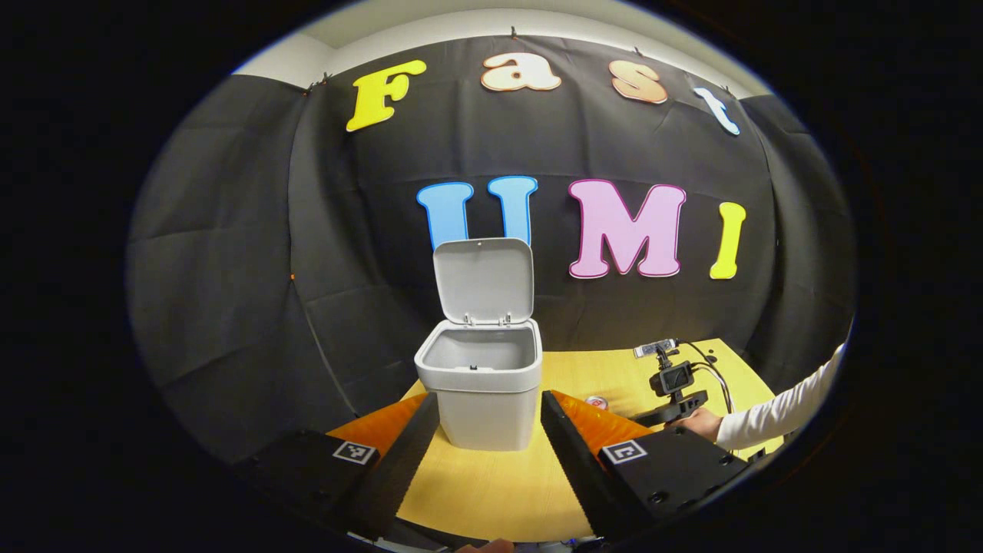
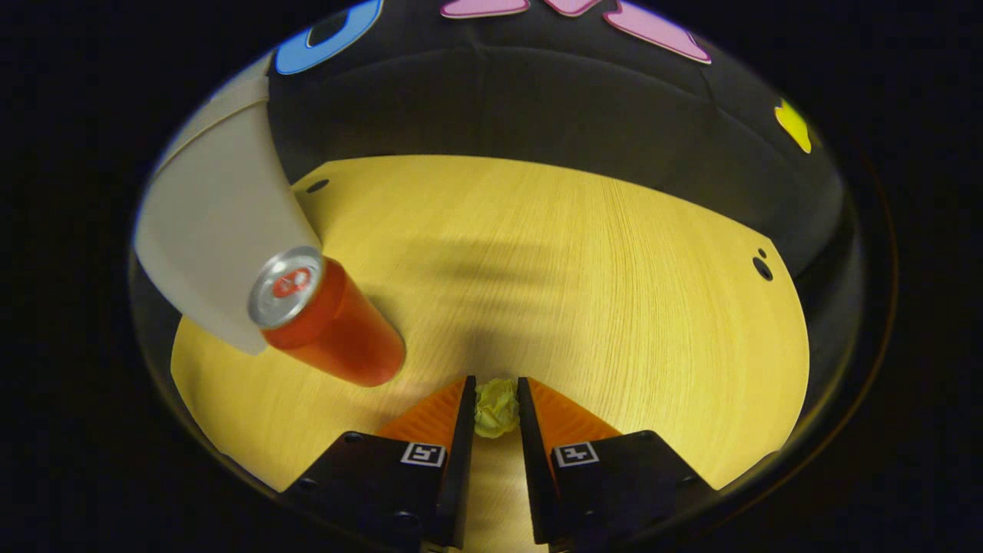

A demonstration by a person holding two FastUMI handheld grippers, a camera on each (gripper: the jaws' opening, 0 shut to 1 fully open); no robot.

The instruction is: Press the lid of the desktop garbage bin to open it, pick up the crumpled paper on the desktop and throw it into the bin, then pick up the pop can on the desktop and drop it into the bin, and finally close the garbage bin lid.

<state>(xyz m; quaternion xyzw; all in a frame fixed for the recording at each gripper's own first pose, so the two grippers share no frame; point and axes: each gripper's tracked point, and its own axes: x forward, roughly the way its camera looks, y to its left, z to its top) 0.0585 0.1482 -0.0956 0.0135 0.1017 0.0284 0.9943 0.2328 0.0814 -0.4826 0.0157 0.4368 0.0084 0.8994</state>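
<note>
The crumpled paper [image 2: 496,407] sits on the wooden surface [image 2: 599,292] between the two fingers of the right hand-held gripper [image 2: 495,408], which have closed in until both press against the wad's sides; the paper looks to be resting on the wood and not yet lifted. To the left of it in the right gripper view stands the red pop can [image 2: 326,319], upright and untouched, its silver top leaning toward the camera, with the pale wall of the garbage bin [image 2: 219,230] right behind it. Judging by this, the first step is done: in the left gripper view the bin [image 1: 482,384] stands near the left edge of the surface with its lid [image 1: 484,278] swung up and standing open at the back, the inside showing no rubbish as far as can be seen. The paper pickup is under way; carrying it to the bin, then the can, then closing the lid all remain. The left hand-held gripper [image 1: 489,445] hovers in front of the bin with its fingers spread wide, gripping nothing, the bin framed between them but farther off. To the right in that view a sleeve [image 1: 783,411] and hand reach down over the far right of the surface, where the other gripper works.
</note>
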